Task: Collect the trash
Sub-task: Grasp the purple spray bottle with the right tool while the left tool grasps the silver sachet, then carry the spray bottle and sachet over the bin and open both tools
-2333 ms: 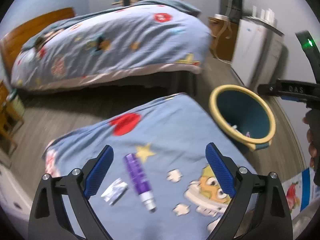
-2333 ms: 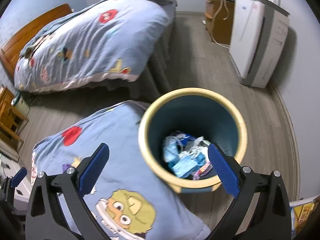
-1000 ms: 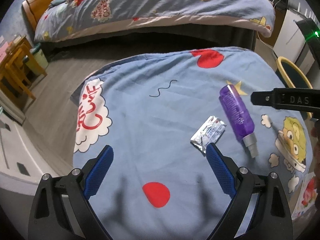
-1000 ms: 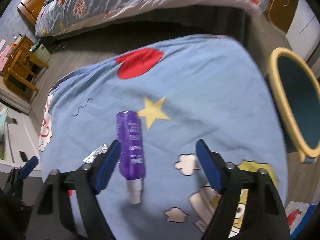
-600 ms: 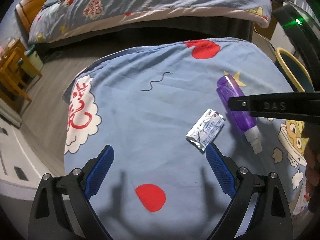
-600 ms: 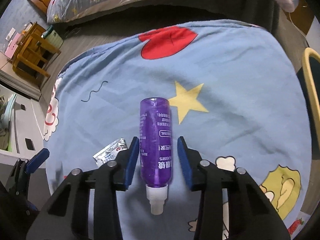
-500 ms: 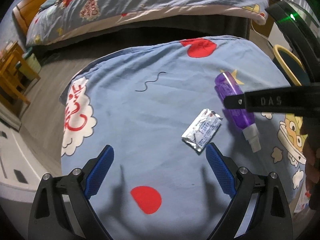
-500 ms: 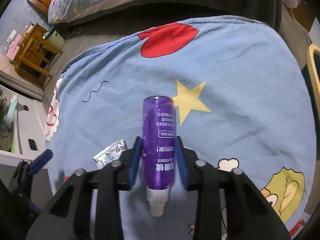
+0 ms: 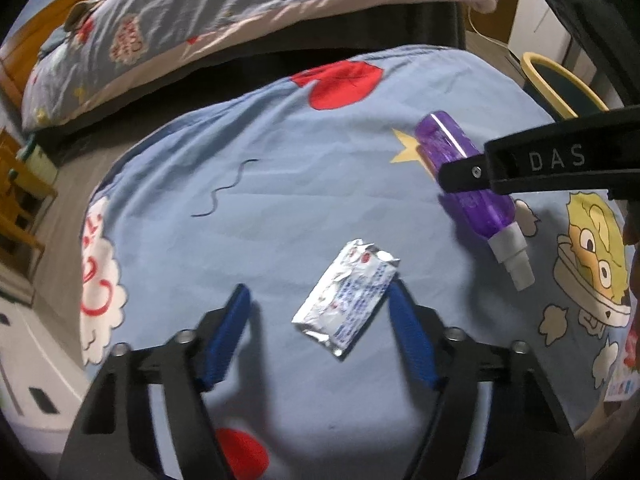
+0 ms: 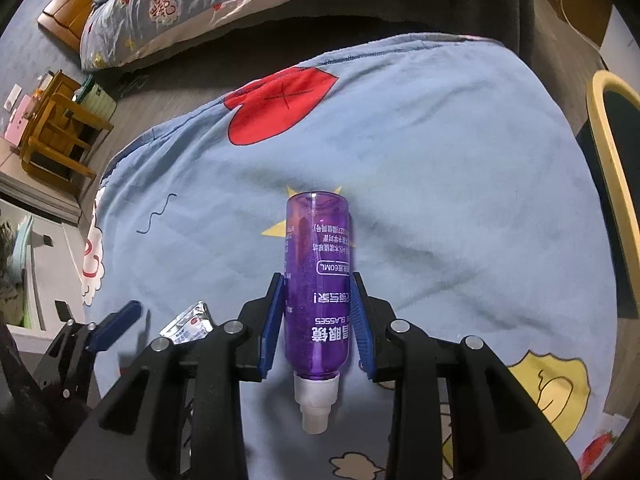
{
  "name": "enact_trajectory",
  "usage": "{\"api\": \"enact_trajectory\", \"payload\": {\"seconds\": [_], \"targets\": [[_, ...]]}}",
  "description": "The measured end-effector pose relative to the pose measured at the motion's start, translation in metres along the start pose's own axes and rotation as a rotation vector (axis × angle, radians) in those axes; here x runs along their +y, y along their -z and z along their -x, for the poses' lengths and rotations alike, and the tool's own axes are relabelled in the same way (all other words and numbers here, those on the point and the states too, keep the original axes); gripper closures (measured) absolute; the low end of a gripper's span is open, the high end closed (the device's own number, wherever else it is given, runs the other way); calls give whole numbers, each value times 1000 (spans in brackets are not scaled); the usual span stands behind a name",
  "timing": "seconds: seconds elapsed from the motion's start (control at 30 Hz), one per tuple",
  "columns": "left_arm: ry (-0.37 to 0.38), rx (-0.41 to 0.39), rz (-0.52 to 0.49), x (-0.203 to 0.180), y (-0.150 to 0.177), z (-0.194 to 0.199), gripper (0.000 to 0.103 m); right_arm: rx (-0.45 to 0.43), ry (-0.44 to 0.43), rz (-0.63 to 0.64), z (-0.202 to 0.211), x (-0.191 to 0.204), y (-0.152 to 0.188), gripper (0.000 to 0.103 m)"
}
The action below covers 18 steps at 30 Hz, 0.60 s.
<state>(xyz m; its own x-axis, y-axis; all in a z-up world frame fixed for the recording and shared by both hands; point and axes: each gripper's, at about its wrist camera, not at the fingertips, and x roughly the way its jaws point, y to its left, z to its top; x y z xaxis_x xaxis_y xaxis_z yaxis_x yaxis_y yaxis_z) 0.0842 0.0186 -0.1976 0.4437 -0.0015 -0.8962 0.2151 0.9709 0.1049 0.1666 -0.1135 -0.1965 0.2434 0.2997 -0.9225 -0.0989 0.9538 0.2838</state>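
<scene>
A purple spray bottle (image 10: 318, 284) with a white nozzle lies on the blue cartoon blanket (image 10: 440, 184). My right gripper (image 10: 318, 292) is shut on the bottle, blue pads pressed against both its sides; the bottle also shows in the left wrist view (image 9: 464, 176). A crumpled silver foil wrapper (image 9: 346, 298) lies on the blanket between the blue pads of my left gripper (image 9: 320, 300), which is partly closed around it without touching. The wrapper's corner shows in the right wrist view (image 10: 186, 324).
A yellow-rimmed teal trash bin (image 10: 612, 168) stands off the blanket's right edge, also in the left wrist view (image 9: 556, 80). A bed with a matching quilt (image 9: 240, 24) lies beyond a dark gap. Wooden furniture (image 10: 56, 128) stands at the left.
My right gripper has closed onto the purple bottle. My left gripper has moved forward over the foil wrapper and its jaws have narrowed around it.
</scene>
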Motion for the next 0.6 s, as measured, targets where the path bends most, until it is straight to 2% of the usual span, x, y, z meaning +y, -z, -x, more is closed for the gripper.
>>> {"api": "enact_trajectory", "payload": {"seconds": [0.1, 0.23, 0.43, 0.6], "targets": [[16, -6, -12, -4, -2, -2, 47, -6, 15, 19, -1, 1, -2, 71], [47, -7, -27, -9, -4, -2, 69, -4, 7, 10, -2, -2, -3, 71], [52, -4, -35, -11, -4, 2, 72, -22, 5, -10, 10, -8, -6, 71], [70, -64, 5, -9, -14, 22, 72, -81, 3, -44, 39, -31, -10, 71]]}}
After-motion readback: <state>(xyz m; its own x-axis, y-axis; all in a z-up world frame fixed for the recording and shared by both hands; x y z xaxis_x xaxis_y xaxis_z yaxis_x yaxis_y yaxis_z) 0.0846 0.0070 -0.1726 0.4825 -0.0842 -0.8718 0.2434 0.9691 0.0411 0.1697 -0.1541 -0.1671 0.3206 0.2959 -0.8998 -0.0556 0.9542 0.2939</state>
